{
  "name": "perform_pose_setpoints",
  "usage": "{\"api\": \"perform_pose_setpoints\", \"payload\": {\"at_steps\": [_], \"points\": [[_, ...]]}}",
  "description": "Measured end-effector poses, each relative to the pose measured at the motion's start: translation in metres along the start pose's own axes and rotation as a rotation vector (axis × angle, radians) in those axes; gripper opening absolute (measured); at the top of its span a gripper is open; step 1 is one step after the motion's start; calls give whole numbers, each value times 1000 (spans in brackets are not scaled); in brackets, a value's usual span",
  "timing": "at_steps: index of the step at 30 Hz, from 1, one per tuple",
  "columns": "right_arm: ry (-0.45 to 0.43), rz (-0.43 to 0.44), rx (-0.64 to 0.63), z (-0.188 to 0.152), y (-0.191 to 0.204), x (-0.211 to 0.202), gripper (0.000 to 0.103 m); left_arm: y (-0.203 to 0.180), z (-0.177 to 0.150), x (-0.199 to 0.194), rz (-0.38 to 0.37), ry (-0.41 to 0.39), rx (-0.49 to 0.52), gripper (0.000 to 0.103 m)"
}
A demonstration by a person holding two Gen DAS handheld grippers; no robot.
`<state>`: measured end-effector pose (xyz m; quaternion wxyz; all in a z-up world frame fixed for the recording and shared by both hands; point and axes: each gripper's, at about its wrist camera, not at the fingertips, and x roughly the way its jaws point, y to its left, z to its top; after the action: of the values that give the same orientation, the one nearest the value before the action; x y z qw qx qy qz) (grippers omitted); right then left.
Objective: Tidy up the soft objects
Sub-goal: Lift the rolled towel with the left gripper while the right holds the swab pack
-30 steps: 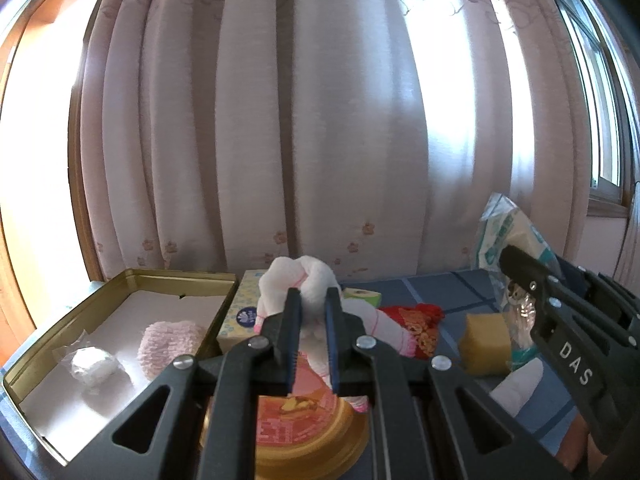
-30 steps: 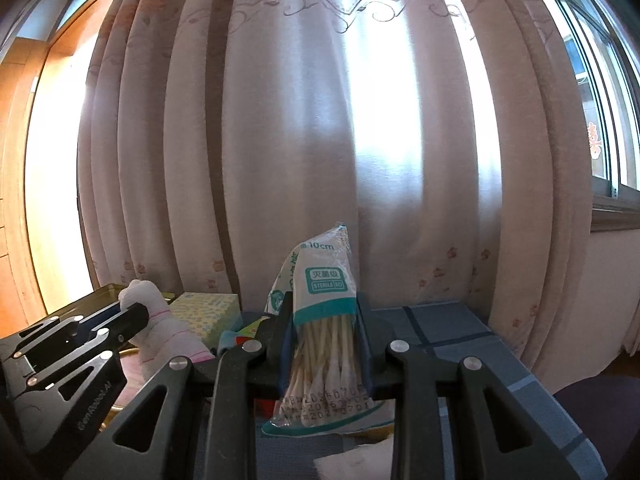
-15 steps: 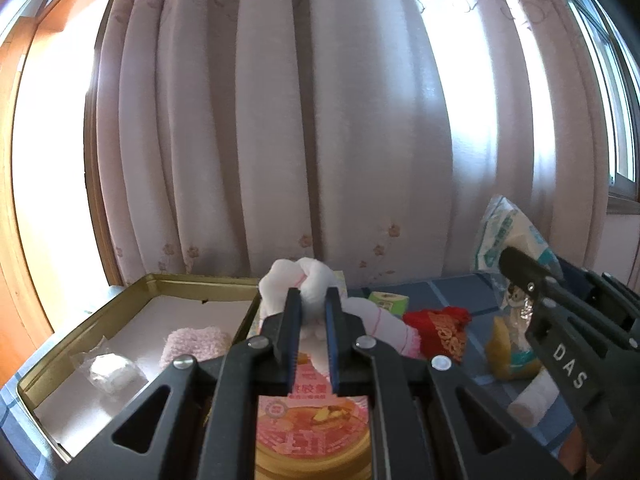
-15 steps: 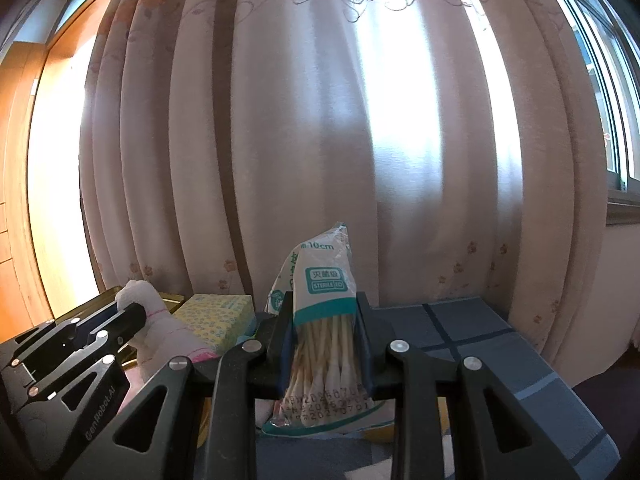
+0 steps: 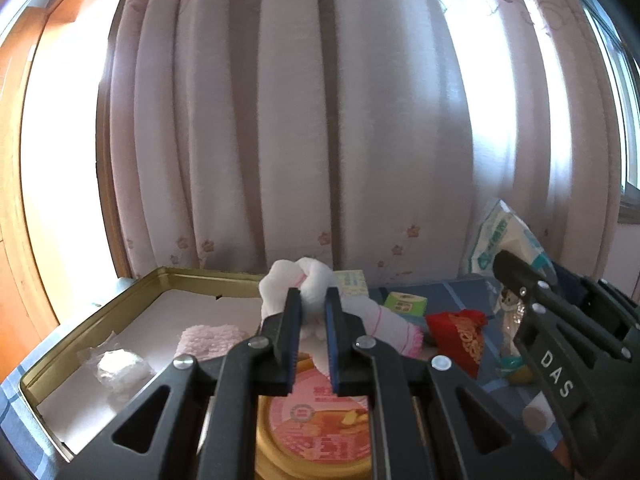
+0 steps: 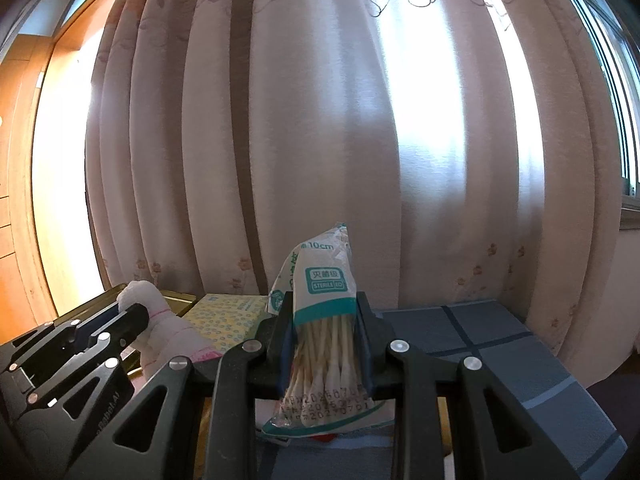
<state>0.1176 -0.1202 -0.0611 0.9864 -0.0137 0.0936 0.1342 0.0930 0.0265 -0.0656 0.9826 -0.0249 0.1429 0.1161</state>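
White sock (image 5: pixel 304 284) sits clamped in left gripper (image 5: pixel 313 300).

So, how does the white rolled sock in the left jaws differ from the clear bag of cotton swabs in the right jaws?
The white rolled sock with pink trim is soft cloth, squeezed thin by the left gripper. The clear bag of cotton swabs is crinkly printed plastic holding stiff sticks, and keeps the right gripper wider. Both are held off the table.
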Motion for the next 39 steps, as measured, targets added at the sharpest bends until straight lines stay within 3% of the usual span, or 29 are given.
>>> {"api": "perform_pose_setpoints", "payload": {"at_steps": [39], "points": [[35, 56, -39, -1, 39, 16, 29, 30, 0, -5, 66, -6, -49, 9]]}}
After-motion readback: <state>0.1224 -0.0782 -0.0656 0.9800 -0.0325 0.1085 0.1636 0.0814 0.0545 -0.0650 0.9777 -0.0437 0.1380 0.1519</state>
